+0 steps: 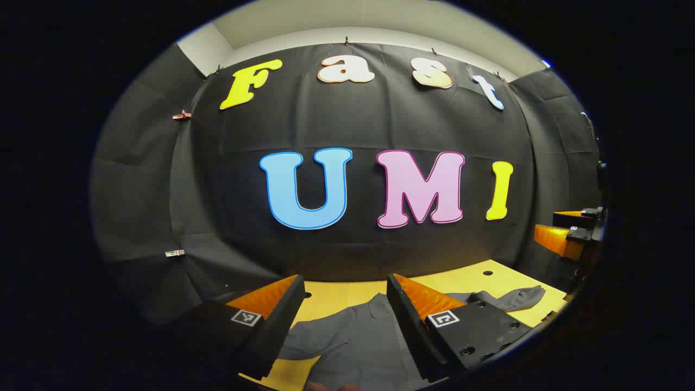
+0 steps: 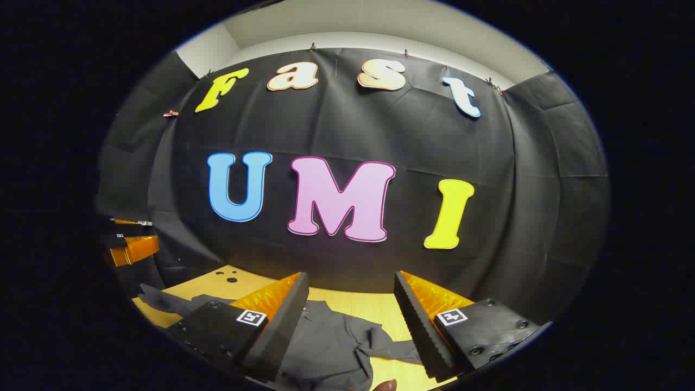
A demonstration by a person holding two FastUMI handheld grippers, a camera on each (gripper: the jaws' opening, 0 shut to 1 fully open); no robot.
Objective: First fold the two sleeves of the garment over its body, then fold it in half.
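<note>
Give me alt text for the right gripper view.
A grey garment lies rumpled on a yellow table, sleeves still spread out. The right gripper hovers open above it, and the left gripper shows at the far left edge.

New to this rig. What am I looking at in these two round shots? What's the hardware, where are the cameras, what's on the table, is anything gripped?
No robot arm: a person holds one two-finger gripper in each hand. Each shot comes from a fisheye camera riding on a gripper, looking along its fingers. In the left gripper view, the left gripper is open above a grey garment lying on a yellow wooden table; the other gripper shows at the right edge. In the right gripper view, the right gripper is also open above the garment. Nothing is held. A sleeve lies spread out, not yet folded.
</note>
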